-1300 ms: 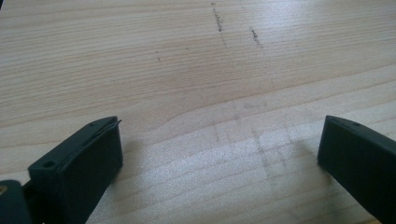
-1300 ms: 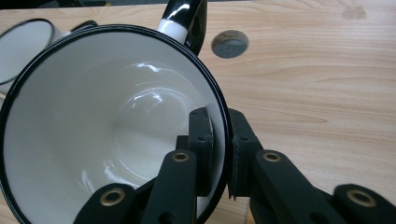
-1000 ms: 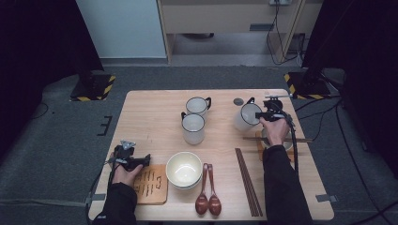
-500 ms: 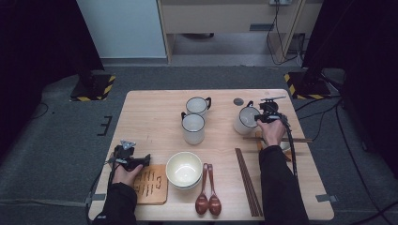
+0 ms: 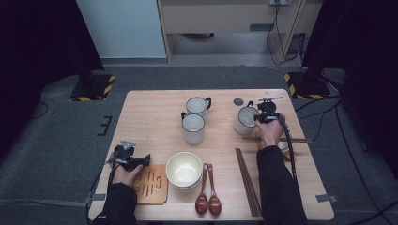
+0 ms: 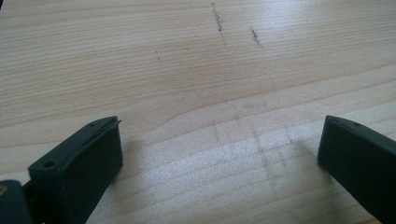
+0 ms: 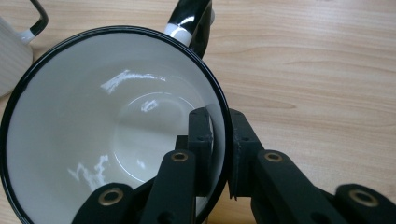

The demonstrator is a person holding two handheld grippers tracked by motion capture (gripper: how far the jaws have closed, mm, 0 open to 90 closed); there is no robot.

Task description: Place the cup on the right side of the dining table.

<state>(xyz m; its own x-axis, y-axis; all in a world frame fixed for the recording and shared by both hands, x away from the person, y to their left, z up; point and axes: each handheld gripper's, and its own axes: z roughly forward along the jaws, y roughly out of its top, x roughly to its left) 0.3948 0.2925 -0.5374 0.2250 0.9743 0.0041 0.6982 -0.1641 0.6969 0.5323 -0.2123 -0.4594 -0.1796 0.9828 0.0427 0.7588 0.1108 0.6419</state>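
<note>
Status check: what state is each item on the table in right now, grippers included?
Right gripper: shut on held mug's wall.
Held mug: upright, empty.
Left gripper: open, holding nothing.
Two other mugs: upright, untouched.
Bowl: upright, empty.
Two spoons: lying flat.
Chopsticks: lying flat.

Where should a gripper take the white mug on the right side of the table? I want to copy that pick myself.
By the rim wall, from above. The mug stands upright and open-topped, so its thin black-edged wall offers one pad a place inside and one outside. The right gripper grips it just so, on the side away from the handle. The looped handle looks narrower and probably harder to pinch.
</note>
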